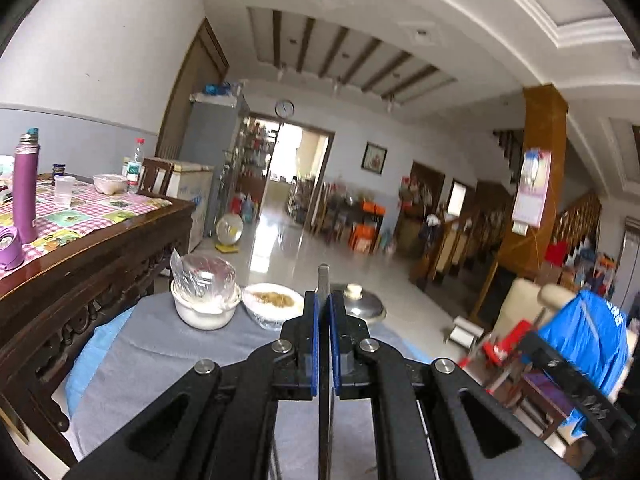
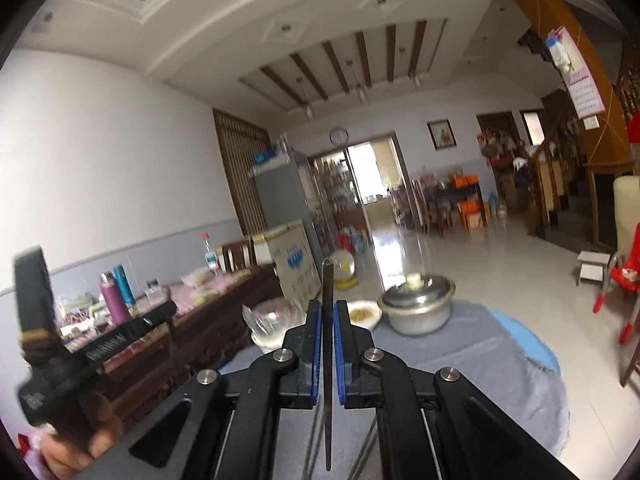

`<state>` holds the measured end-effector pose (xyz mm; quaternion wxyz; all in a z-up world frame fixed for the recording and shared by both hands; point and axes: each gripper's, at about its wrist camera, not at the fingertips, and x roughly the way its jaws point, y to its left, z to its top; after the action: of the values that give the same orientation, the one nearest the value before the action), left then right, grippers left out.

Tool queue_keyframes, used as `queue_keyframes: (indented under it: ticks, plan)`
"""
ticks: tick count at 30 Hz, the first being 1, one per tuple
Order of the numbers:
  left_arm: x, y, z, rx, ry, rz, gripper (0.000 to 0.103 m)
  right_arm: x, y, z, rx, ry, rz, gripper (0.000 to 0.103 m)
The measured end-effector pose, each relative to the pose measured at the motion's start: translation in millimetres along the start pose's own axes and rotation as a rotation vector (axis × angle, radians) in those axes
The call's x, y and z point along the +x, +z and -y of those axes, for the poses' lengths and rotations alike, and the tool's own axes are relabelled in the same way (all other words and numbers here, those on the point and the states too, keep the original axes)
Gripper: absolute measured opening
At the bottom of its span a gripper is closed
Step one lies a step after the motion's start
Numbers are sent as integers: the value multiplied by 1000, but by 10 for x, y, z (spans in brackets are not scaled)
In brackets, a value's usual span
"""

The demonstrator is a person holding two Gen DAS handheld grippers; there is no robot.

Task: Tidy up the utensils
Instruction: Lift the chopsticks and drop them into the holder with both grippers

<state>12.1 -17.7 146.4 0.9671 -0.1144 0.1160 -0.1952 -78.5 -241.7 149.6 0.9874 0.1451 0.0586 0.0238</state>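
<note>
You hold one thin flat utensil edge-on in each set of fingers, left gripper [image 1: 324, 312] and right gripper [image 2: 327, 320] clamped narrow, raised above the grey-clothed counter [image 1: 160, 360]; next, probably carry both beyond the bowls [image 1: 208, 308].

Daylight enters through the doorway [image 1: 298, 160] at the far end; overexposed there. Strong glare streak on the tiled floor [image 1: 280, 248] in front of the doorway. Room evenly bright, shadows soft. Fisheye bends walls and ceiling; corners vignetted black. Motion blur right of the doorway; the hand [image 2: 76, 446] at the right wrist view's left edge is smeared.
</note>
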Motion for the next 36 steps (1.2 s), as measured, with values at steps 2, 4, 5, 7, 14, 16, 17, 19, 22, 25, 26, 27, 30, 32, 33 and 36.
queue_keyframes:
  ticks: [2,4,5,7,14,16,17,19,22,25,26,27,30,32,33,36]
  plan:
    - [-63,-38,32,-10,0,27,5,-126,55,-23,8,20,14,7]
    - [-98,-94,78,-11,4,58,5,-226,71,-42,18,36,14,7]
    - [-106,-125,89,-9,4,67,5,-281,65,-49,23,44,11,7]
    - [-108,-197,122,-9,6,75,5,-348,26,-62,21,51,0,7]
    - [-137,-537,129,11,59,95,5,-313,-307,-186,-27,60,-85,7]
    - [-122,-641,105,8,73,91,5,-305,-406,-244,-43,58,-110,7]
    - [-116,-697,87,4,80,88,5,-307,-446,-270,-53,57,-119,7]
    - [-96,-806,46,-5,79,92,5,-305,-524,-287,-63,59,-136,7]
    - [-117,-958,25,-6,77,99,5,-305,-655,-295,-81,50,-163,7]
    - [-145,-1053,4,6,76,107,5,-281,-752,-281,-77,41,-211,7]
    - [-166,-1086,8,15,72,101,5,-290,-778,-272,-76,39,-218,7]
    - [-179,-1100,17,24,75,92,5,-301,-799,-266,-75,37,-226,7]
    - [-227,-1141,-8,18,48,60,5,-328,-836,-273,-77,42,-243,9]
    - [-249,-1155,-38,11,34,30,5,-345,-852,-268,-72,45,-256,9]
    - [-278,-1163,-63,11,31,22,5,-352,-861,-255,-61,52,-269,9]
    - [-413,-1175,-91,3,24,10,15,-394,-857,-230,-36,63,-271,10]
